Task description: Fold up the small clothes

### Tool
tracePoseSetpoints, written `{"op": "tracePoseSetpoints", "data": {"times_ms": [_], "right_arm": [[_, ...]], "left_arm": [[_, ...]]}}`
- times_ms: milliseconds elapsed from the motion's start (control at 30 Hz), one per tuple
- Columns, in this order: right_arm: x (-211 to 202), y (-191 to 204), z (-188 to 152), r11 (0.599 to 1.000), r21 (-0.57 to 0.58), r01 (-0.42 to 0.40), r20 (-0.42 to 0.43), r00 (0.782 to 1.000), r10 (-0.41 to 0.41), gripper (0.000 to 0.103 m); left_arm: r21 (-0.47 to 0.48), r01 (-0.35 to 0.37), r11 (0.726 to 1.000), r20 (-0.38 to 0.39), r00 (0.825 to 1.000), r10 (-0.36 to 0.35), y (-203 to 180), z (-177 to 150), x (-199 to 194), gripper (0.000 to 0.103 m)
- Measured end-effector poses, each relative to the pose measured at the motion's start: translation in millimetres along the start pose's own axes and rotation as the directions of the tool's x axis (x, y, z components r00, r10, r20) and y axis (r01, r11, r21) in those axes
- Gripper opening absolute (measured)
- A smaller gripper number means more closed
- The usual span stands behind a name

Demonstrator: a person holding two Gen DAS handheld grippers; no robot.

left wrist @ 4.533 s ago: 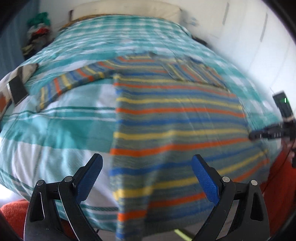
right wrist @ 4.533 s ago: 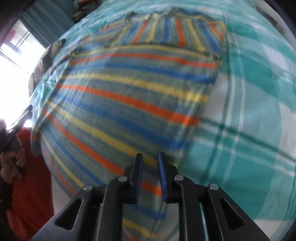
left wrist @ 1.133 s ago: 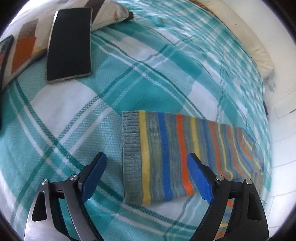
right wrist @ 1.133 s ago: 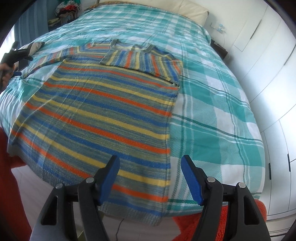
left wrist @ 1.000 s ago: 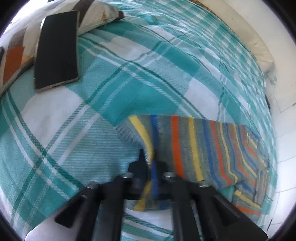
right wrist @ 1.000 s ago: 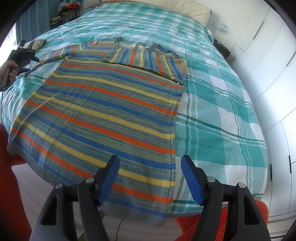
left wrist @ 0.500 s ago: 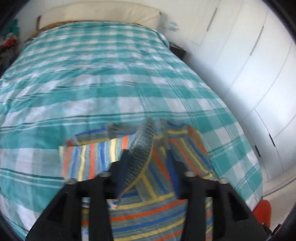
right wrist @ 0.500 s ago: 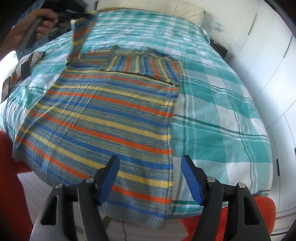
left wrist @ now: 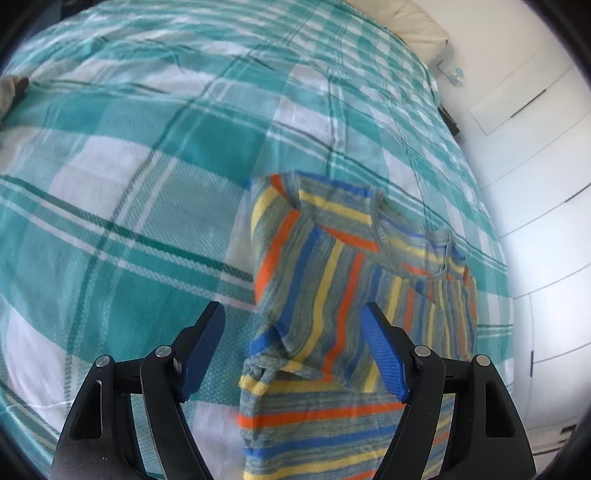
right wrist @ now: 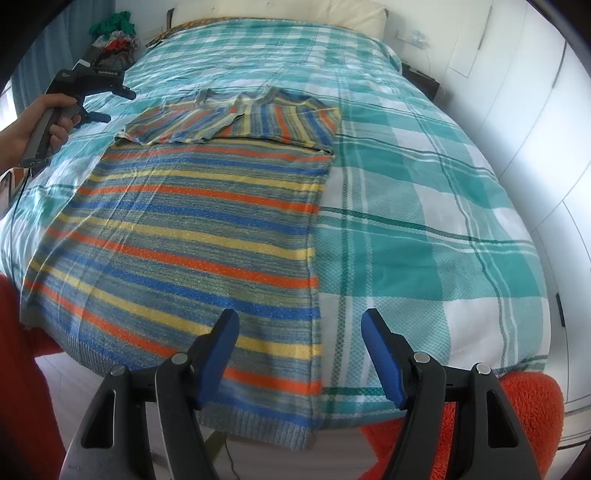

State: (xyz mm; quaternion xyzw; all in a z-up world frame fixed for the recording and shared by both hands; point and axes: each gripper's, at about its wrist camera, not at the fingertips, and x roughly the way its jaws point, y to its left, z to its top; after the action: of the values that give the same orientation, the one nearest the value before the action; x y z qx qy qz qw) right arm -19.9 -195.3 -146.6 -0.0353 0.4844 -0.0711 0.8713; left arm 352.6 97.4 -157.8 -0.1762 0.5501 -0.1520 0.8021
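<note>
A striped knit sweater (right wrist: pixel 199 229) in grey, blue, orange and yellow lies flat on the bed, hem hanging over the near edge. Both sleeves are folded across the chest; the left sleeve (left wrist: pixel 317 280) lies a little bunched below the collar (left wrist: pixel 410 251). My left gripper (left wrist: pixel 293 349) is open and empty just above that sleeve; it also shows in the right wrist view (right wrist: pixel 107 99), at the sweater's far left. My right gripper (right wrist: pixel 299 354) is open and empty above the hem's right corner.
The bed has a teal and white plaid cover (right wrist: pixel 424 206). A cream pillow (right wrist: pixel 351 14) lies at the head. White wardrobe doors (right wrist: pixel 546 110) stand to the right. An orange rug (right wrist: pixel 517 410) lies below the bed's edge. A pile of clothes (right wrist: pixel 114 33) sits far left.
My left gripper carried the left sleeve over the chest, opened and let it drop there. My right gripper has stayed open near the hem.
</note>
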Motion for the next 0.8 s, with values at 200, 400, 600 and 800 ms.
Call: {"op": "tracePoseSetpoints", "data": {"times_ms": [200, 400, 600, 800], "right_arm": [[4.9, 11.5, 0.2, 0.999, -0.038, 0.004, -0.009, 1.000, -0.004, 0.068], [11.4, 7.7, 1.7, 1.000, -0.026, 0.002, -0.025, 1.000, -0.003, 0.068], [11.5, -16.2, 13.1, 0.998, 0.038, -0.047, -0.013, 0.999, 0.048, 0.068], [26.7, -13.1, 44.8, 0.966, -0.017, -0.257, -0.059, 0.965, 0.256, 0.068]], "left_arm": [[0.050, -0.208, 0.977, 0.041, 0.978, 0.206, -2.4, -19.9, 14.3, 0.004], [0.051, -0.203, 0.978, 0.014, 0.979, 0.203, 4.5, -31.0, 12.1, 0.028], [0.174, -0.228, 0.958, 0.140, 0.969, 0.205, -28.3, -91.2, -56.4, 0.061], [0.399, -0.066, 0.915, -0.042, 0.995, 0.090, -70.5, -215.0, -52.4, 0.049]]}}
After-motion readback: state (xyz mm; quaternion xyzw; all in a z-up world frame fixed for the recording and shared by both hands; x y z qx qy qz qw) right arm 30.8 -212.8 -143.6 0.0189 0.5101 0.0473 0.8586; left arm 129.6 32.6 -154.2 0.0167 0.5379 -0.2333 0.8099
